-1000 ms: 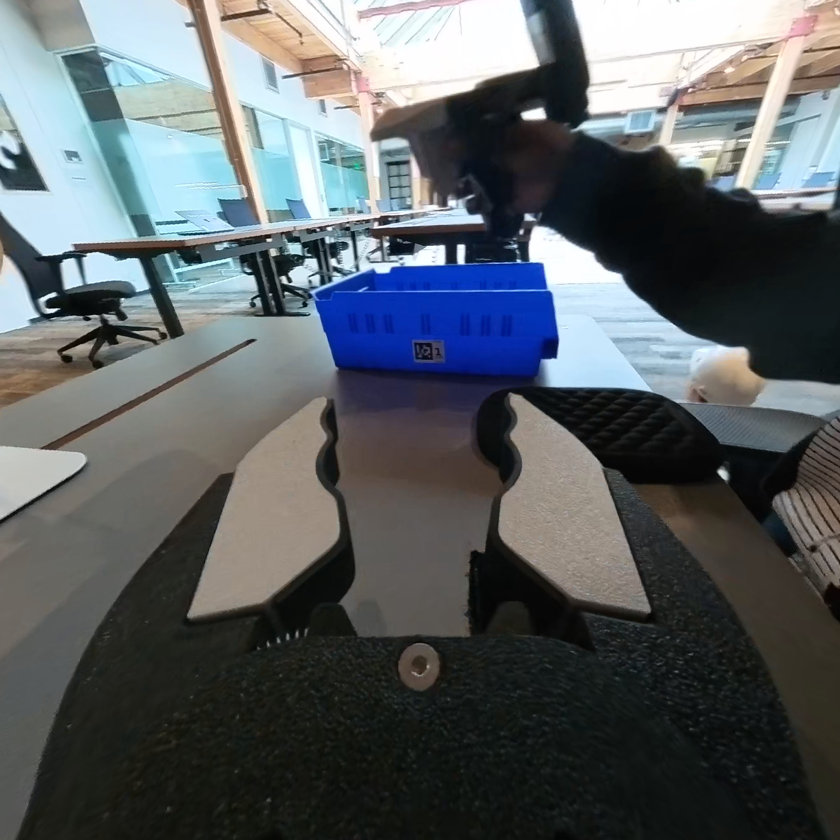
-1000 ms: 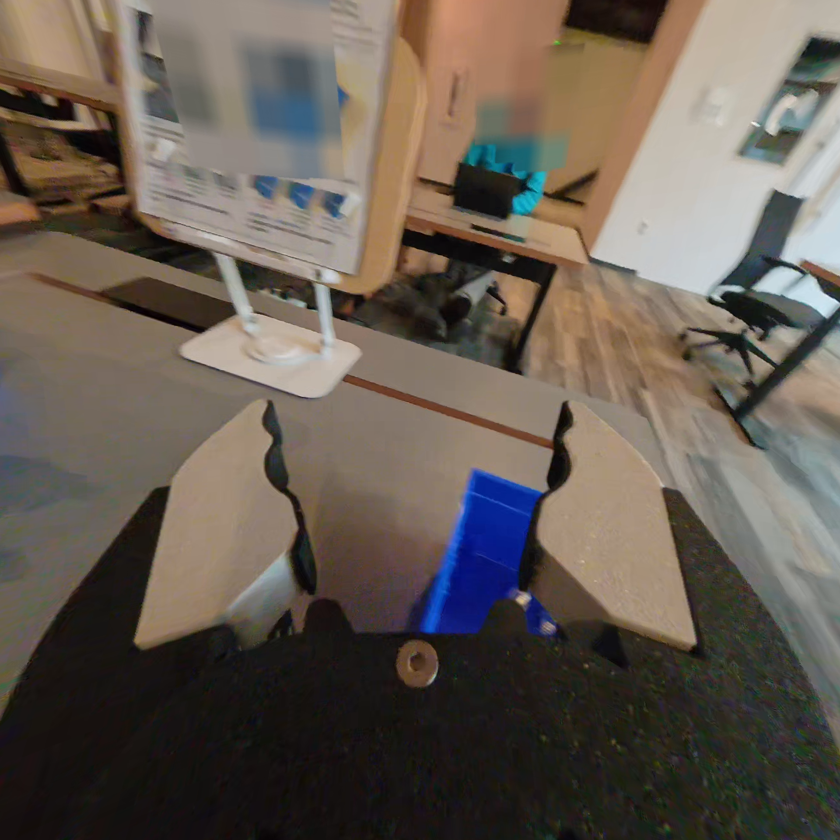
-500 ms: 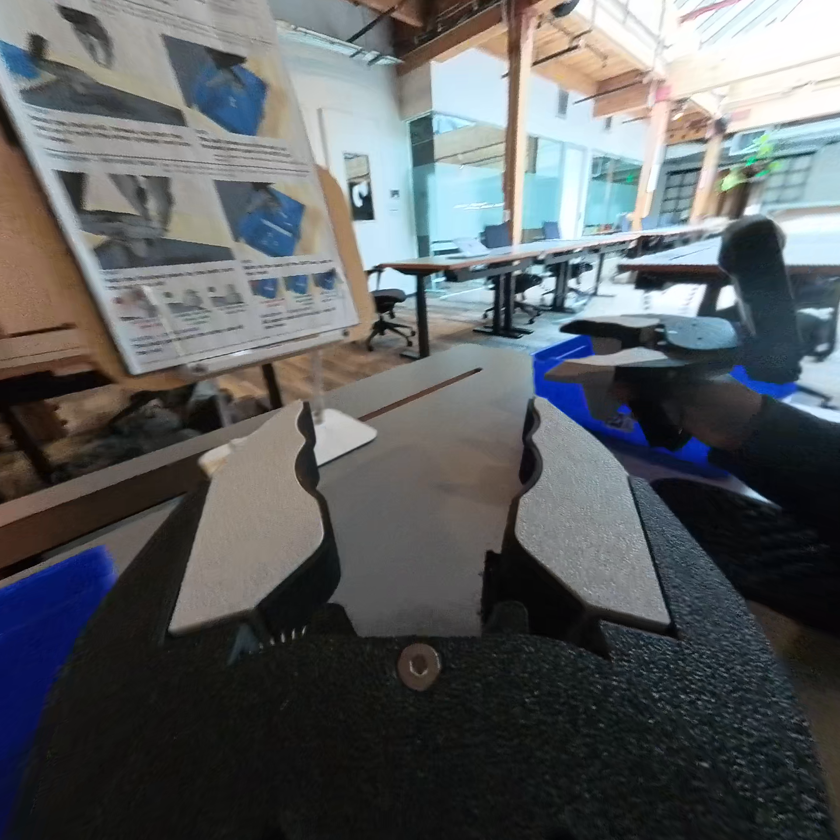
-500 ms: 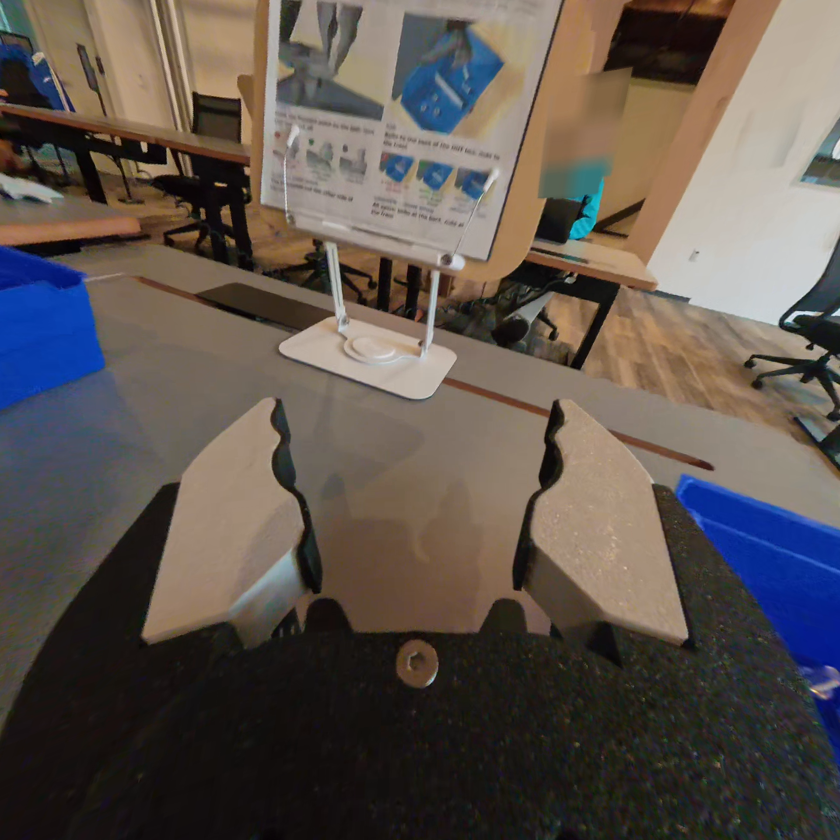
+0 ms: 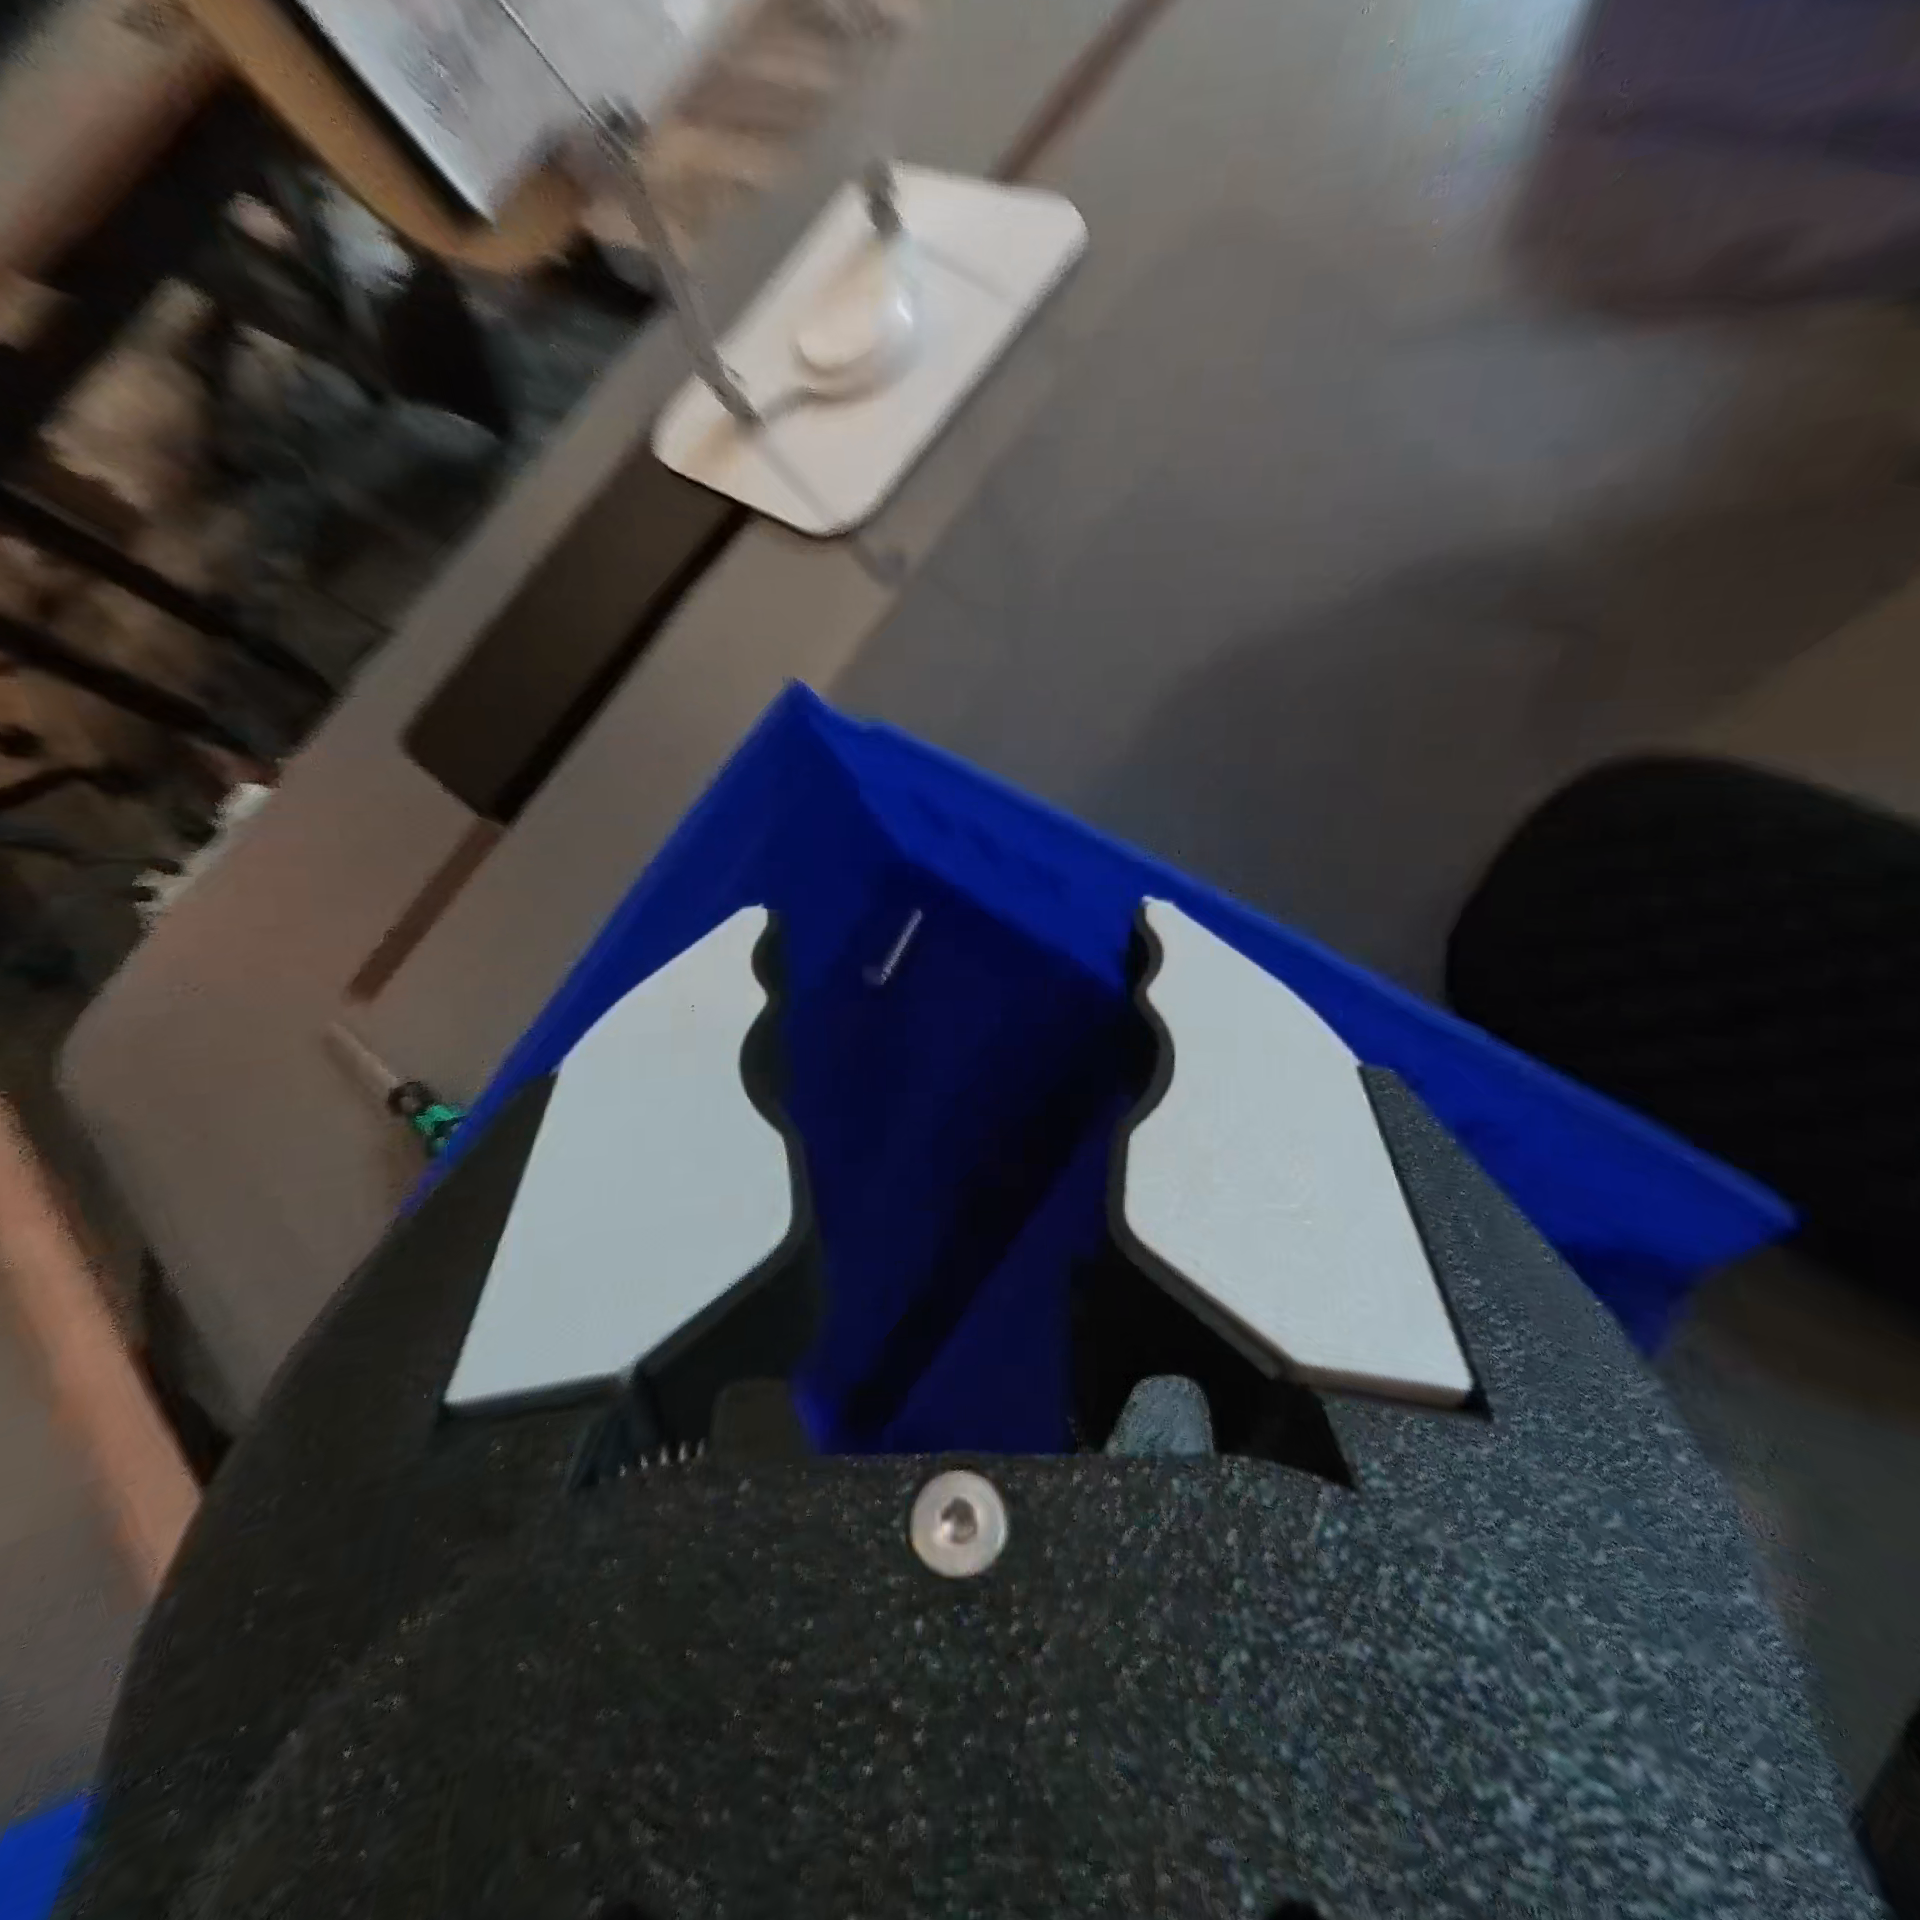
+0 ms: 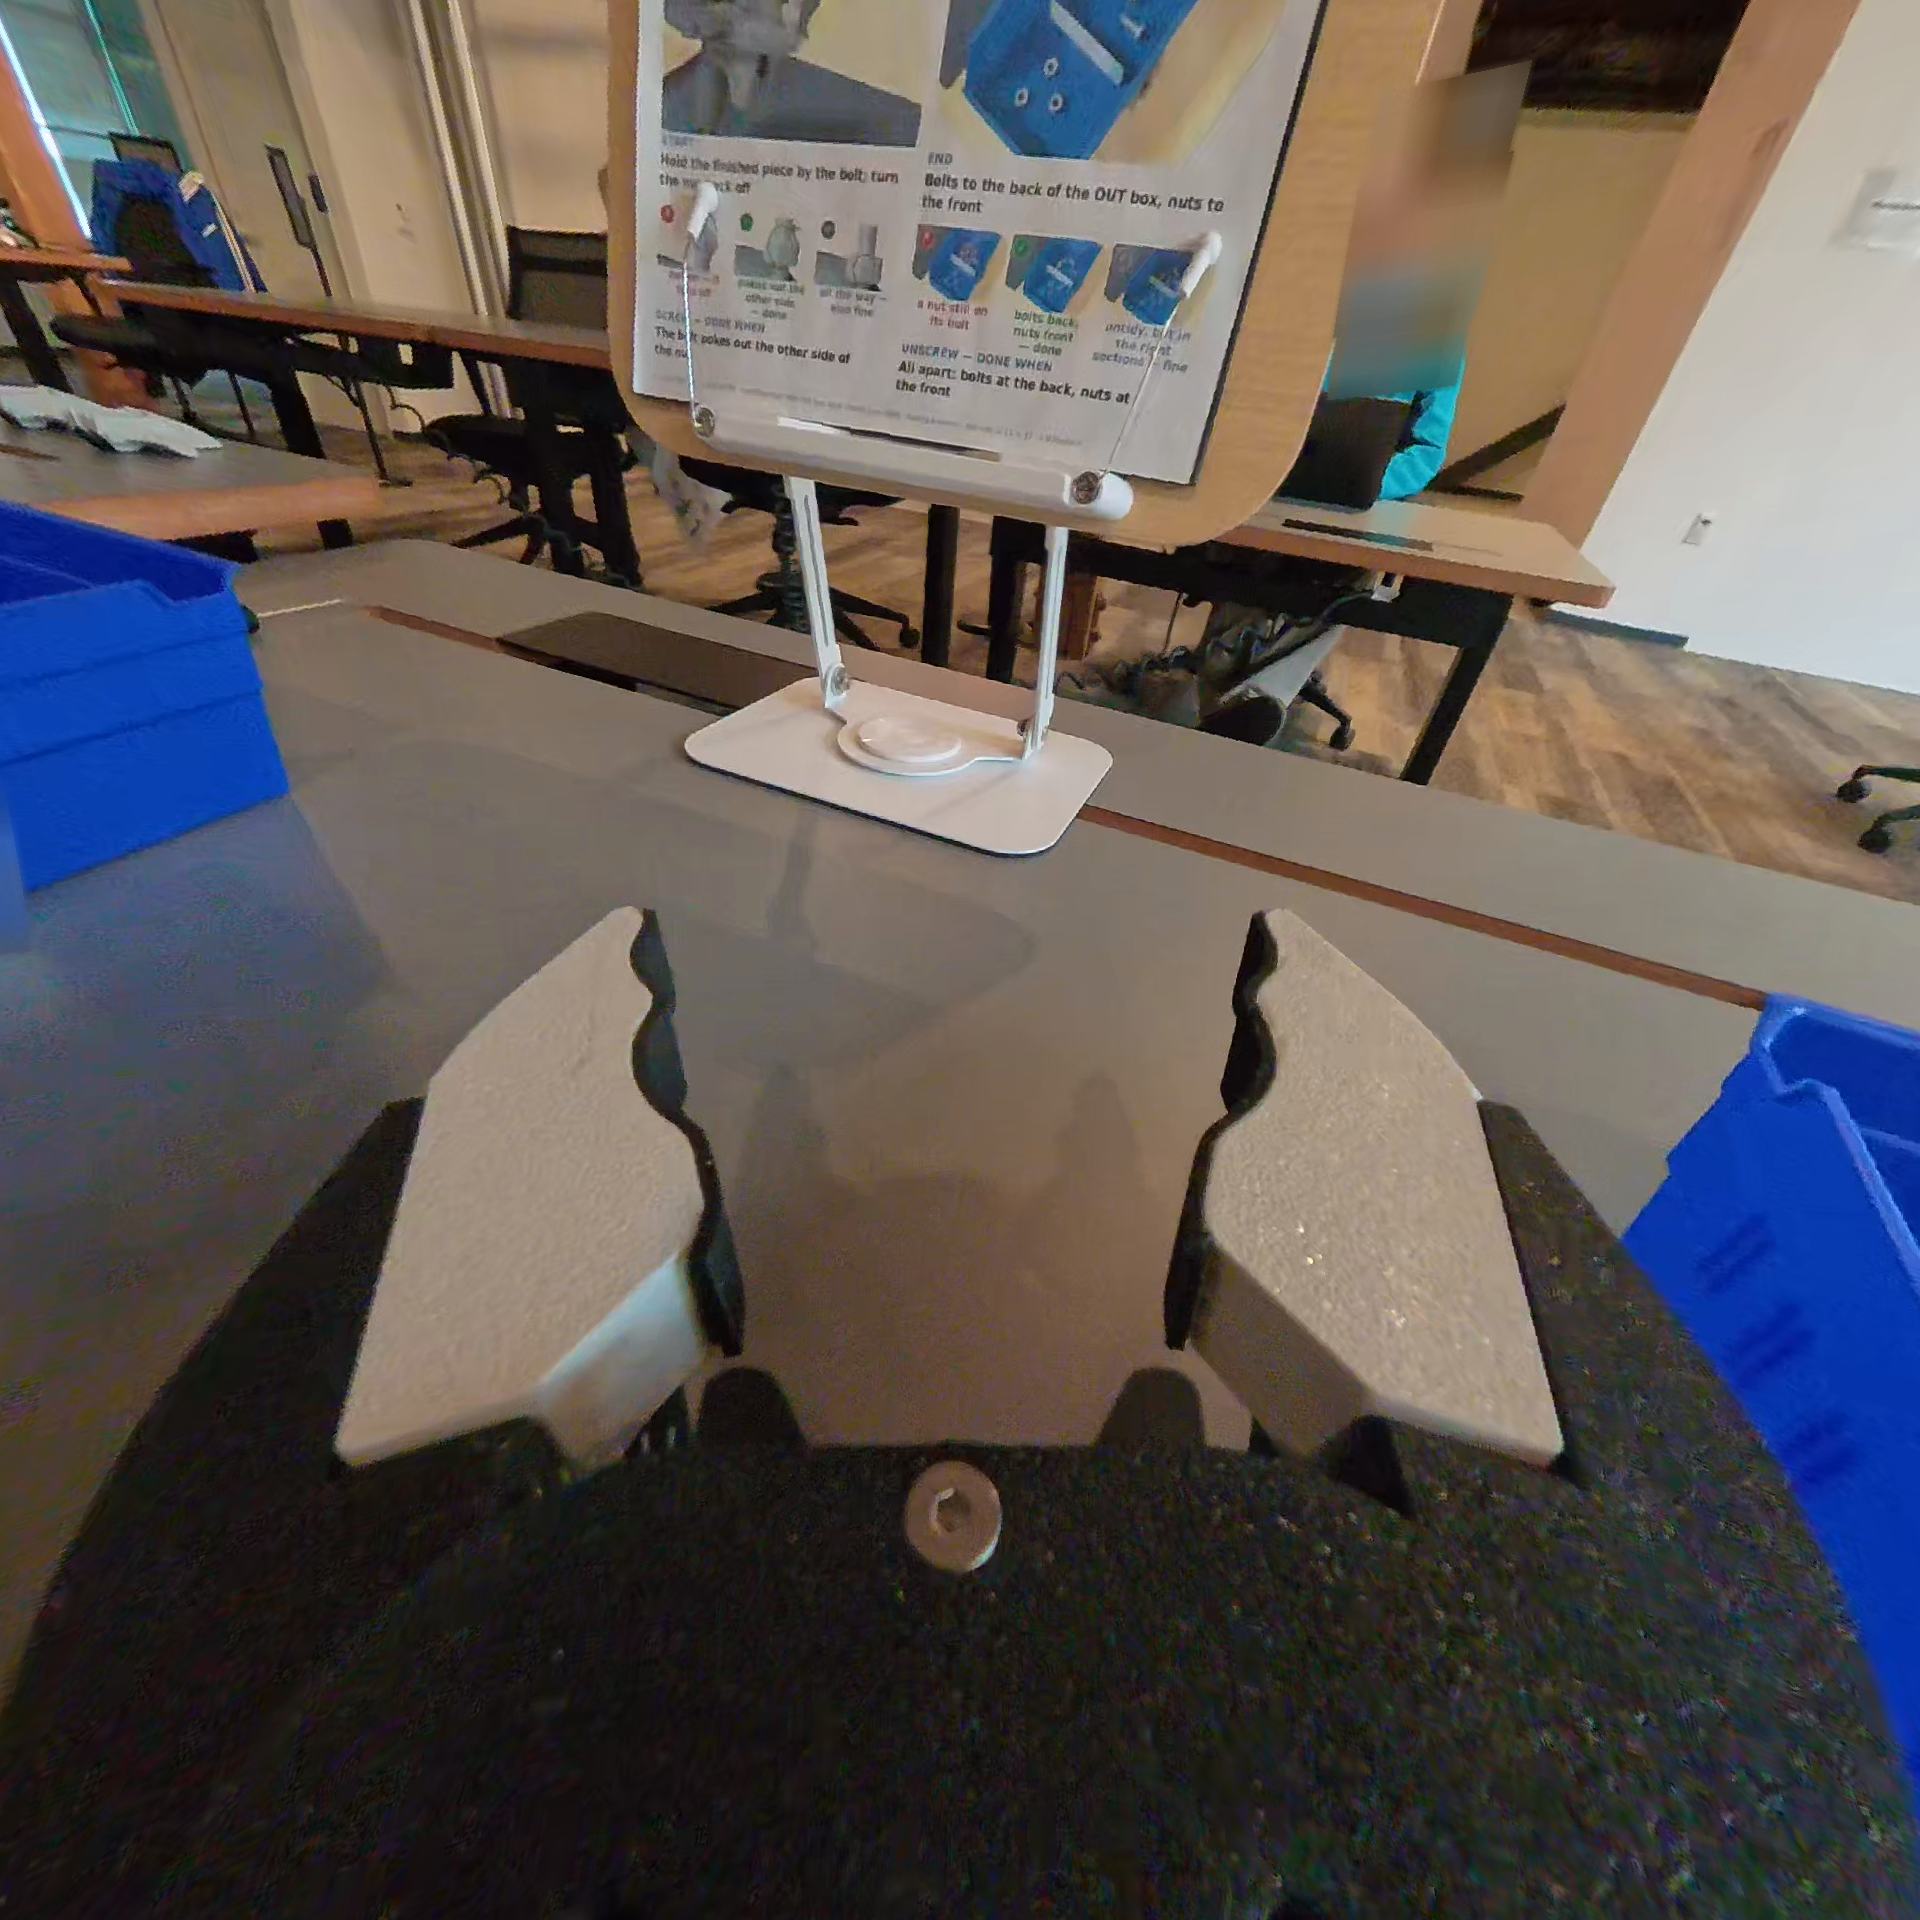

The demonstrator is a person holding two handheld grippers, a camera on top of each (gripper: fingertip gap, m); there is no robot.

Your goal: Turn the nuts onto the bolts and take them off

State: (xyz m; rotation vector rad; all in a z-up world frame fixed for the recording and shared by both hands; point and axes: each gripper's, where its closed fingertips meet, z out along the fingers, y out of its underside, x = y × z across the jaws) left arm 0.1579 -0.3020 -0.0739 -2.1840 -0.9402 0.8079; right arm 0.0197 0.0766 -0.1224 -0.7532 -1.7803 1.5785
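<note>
My left gripper (image 5: 954, 920) is open and empty, tilted down over a blue bin (image 5: 1039, 862) on the grey table. A thin silver bolt (image 5: 894, 948) lies inside that bin, beyond the fingertips and apart from them. This view is blurred. My right gripper (image 6: 951, 920) is open wide and empty, level above the bare grey table (image 6: 914, 1039). A blue bin (image 6: 114, 686) stands at the left of the right wrist view and another blue bin (image 6: 1808, 1247) at its right edge. No nuts show in either view.
A white stand (image 6: 904, 758) holds an instruction sheet (image 6: 956, 208) at the table's far edge; its base also shows in the left wrist view (image 5: 873, 353). A dark chair back (image 5: 1704, 977) sits at the right. Desks and office chairs stand beyond the table.
My left gripper swung left past the stand and tipped down over a blue bin, jaws still open. My right gripper turned to face the stand and steadied, still open.
</note>
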